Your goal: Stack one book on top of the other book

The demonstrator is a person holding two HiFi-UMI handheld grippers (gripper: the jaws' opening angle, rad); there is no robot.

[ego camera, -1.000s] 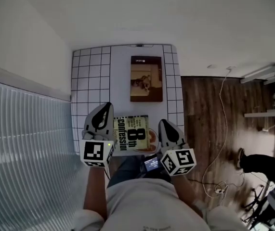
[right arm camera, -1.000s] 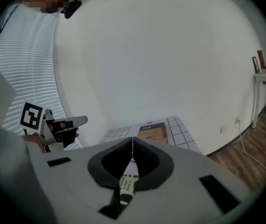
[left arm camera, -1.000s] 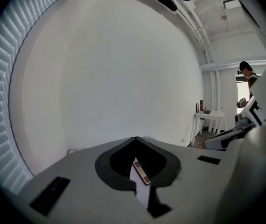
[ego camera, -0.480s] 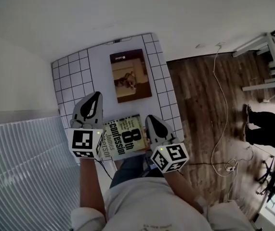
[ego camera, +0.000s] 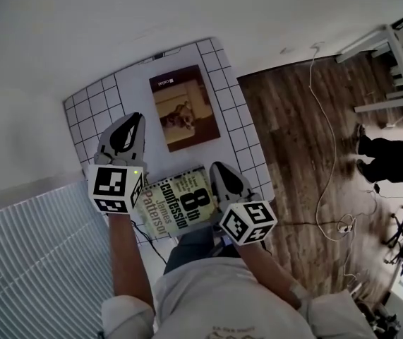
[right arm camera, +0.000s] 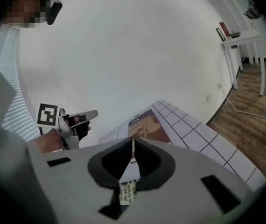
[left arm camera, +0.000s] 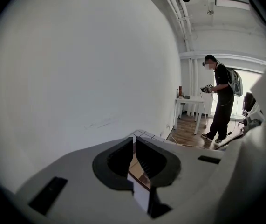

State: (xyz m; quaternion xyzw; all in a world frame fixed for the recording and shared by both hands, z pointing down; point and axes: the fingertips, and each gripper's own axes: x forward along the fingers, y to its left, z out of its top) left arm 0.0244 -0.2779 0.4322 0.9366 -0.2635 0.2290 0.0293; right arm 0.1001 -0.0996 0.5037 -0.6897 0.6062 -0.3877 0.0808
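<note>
On the white gridded table [ego camera: 88, 115] lie two books. A brown book [ego camera: 185, 108] with a photo cover is at the middle; the right gripper view also shows this brown book [right arm camera: 147, 124]. A green "8th Confession" paperback [ego camera: 176, 207] lies at the near edge. My left gripper [ego camera: 132, 119] is shut and empty, left of the brown book and beyond the paperback's left end. My right gripper [ego camera: 219, 168] is shut with nothing in it, over the paperback's right edge. In their own views the left gripper [left arm camera: 134, 141] and right gripper [right arm camera: 133, 143] show closed jaws.
A white wall backs the table. Wood floor [ego camera: 307, 126] with a trailing cable [ego camera: 323, 154] lies to the right. A person [left arm camera: 221, 101] stands by a small white table [left arm camera: 191, 101]. A ribbed translucent panel [ego camera: 39, 260] runs along the left.
My left gripper has left the paperback's left edge and moved farther out, beside the brown book. The right gripper has stayed by the paperback's right edge. The head view has swung, so the table looks tilted.
</note>
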